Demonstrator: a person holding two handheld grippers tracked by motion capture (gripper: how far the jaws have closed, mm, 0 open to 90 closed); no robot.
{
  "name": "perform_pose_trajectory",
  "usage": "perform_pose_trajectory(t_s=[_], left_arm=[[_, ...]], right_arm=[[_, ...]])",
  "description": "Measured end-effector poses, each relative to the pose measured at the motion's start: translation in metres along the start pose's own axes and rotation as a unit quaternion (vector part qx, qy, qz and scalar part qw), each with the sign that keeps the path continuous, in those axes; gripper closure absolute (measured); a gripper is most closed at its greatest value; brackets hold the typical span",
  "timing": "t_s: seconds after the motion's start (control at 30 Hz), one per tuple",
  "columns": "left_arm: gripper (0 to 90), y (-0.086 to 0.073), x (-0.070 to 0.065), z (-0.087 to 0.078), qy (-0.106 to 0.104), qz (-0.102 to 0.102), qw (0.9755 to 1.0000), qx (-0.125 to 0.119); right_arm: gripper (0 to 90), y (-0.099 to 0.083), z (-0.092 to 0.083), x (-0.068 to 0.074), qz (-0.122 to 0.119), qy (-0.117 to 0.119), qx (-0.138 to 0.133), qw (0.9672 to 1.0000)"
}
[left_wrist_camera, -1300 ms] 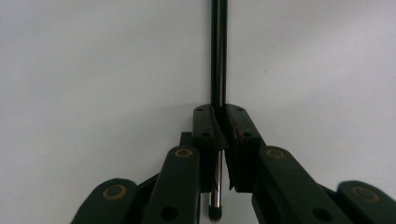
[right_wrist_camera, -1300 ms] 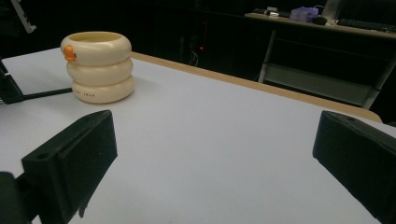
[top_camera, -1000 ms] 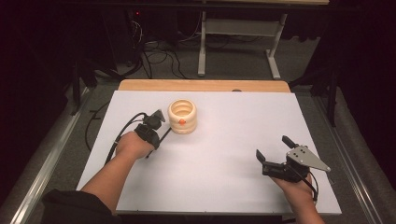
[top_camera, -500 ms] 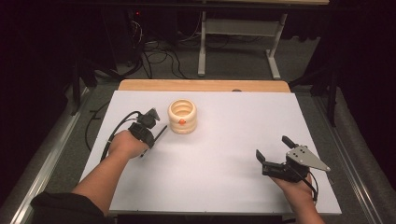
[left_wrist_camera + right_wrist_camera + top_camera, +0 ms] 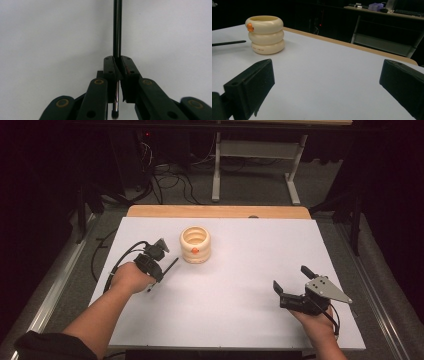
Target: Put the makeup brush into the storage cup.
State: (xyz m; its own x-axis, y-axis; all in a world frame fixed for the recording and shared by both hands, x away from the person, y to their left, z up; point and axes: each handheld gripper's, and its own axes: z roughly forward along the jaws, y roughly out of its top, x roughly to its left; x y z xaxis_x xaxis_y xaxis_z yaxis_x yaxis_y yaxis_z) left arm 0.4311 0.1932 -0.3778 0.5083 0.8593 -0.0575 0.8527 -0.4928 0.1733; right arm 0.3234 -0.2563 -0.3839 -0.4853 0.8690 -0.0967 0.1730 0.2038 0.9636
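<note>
Left gripper view, left claw [image 5: 117, 67]: it is pinching a thin black pen [image 5: 117, 27] between its pads, jaws nearly together, so the shaft is running straight ahead along the jaws with its rounded end [image 5: 114, 114] poking back toward the camera.
Grip, why: the pads are biting the pen partway along its length (not at an end), which is leaving a long front section free, probably for steering the tip into an opening.
High view, left claw [image 5: 159, 251]: it is hovering over the white tabletop [image 5: 240, 320] just left of the cream holder [image 5: 195, 244], with the pen [image 5: 165, 272] slanting down and back from it.
Holder, where: it is standing upright near the far middle of the tabletop, a stacked-ring pot with an orange dot on its side and an open mouth facing up, apparently the place the pen is heading for.
Right claw [image 5: 291, 287]: it is resting wide and empty at the near right, well apart from the holder (seemingly just waiting).
Right gripper view: the holder [image 5: 265, 34] is showing beyond the spread pads [image 5: 252, 85], with the pen's tip [image 5: 229, 43] beside it.
</note>
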Motion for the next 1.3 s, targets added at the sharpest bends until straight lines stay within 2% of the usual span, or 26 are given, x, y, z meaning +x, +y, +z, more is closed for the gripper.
perform_pose_trajectory(t_s=[0.3, 0.37, 0.53, 0.6, 0.77, 0.8, 0.9, 0.93, 1.17, 1.3], left_arm=[[83.8, -0.002, -0.019, -0.001, -0.020, 0.035, 0.9992, -0.003], [83.8, -0.002, -0.028, -0.002, -0.028, 0.051, 0.9983, -0.007], [83.8, -0.001, -0.040, -0.002, -0.036, 0.067, 0.9970, -0.014], [83.8, 0.002, -0.048, -0.004, -0.040, 0.082, 0.9956, -0.021], [83.8, 0.005, -0.058, -0.007, -0.046, 0.099, 0.9935, -0.032], [83.8, 0.007, -0.063, -0.009, -0.051, 0.108, 0.9921, -0.037], [83.8, 0.008, -0.067, -0.011, -0.049, 0.115, 0.9913, -0.040], [83.8, 0.010, -0.071, -0.011, -0.054, 0.117, 0.9907, -0.043], [83.8, 0.015, -0.084, -0.010, -0.057, 0.138, 0.9879, -0.042], [83.8, 0.018, -0.095, -0.011, -0.058, 0.158, 0.9850, -0.038]], right_arm=[[1.1, -0.001, 0.001, 0.000, -0.001, -0.001, 0.001, 1.0000], [1.1, -0.001, 0.001, 0.000, -0.002, 0.000, 0.002, 1.0000], [1.1, -0.001, 0.002, 0.001, -0.001, -0.003, 0.006, 1.0000], [1.1, -0.001, 0.002, 0.001, -0.004, -0.003, 0.005, 1.0000], [1.1, -0.001, 0.002, 0.001, -0.005, -0.002, 0.004, 1.0000], [1.1, -0.001, 0.002, 0.001, -0.006, -0.002, 0.004, 1.0000], [1.1, -0.001, 0.002, 0.001, -0.005, -0.002, 0.004, 1.0000], [1.1, -0.002, 0.003, 0.001, -0.007, -0.001, 0.004, 1.0000], [1.1, -0.002, 0.003, 0.002, -0.005, -0.002, 0.003, 1.0000], [1.1, -0.002, 0.003, 0.002, -0.006, -0.002, 0.003, 1.0000]])
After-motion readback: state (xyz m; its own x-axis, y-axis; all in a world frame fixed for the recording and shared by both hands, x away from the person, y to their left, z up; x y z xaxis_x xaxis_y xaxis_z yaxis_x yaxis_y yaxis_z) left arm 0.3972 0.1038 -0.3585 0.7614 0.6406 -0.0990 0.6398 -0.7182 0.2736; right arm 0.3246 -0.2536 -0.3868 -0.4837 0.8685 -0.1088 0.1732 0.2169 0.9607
